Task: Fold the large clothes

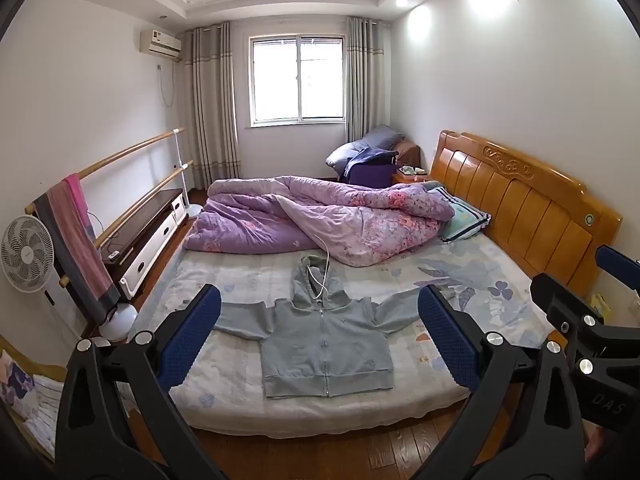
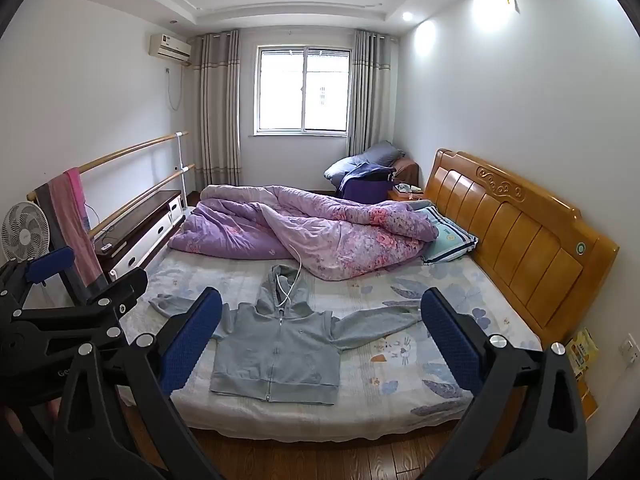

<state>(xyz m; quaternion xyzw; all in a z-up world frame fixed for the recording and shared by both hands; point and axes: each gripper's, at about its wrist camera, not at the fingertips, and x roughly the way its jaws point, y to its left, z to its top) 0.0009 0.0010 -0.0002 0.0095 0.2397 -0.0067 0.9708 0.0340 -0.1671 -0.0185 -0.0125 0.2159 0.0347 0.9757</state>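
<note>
A light grey zip-up hoodie (image 1: 326, 344) lies flat, front up, on the near part of the bed, sleeves spread out to both sides and hood pointing away. It also shows in the right wrist view (image 2: 280, 354). A white cord (image 1: 322, 276) lies across the hood. My left gripper (image 1: 320, 336) is open and empty, held in the air short of the bed's near edge. My right gripper (image 2: 322, 340) is also open and empty, at about the same distance. Each gripper shows at the side of the other's view.
A crumpled purple floral quilt (image 1: 320, 216) fills the far half of the bed. A pillow (image 1: 464, 216) lies by the wooden headboard (image 1: 520, 200). A fan (image 1: 26, 254), a barre with a hung towel (image 1: 76, 236) and a low cabinet (image 1: 148, 232) stand at the left. Wood floor (image 1: 320, 456) lies below.
</note>
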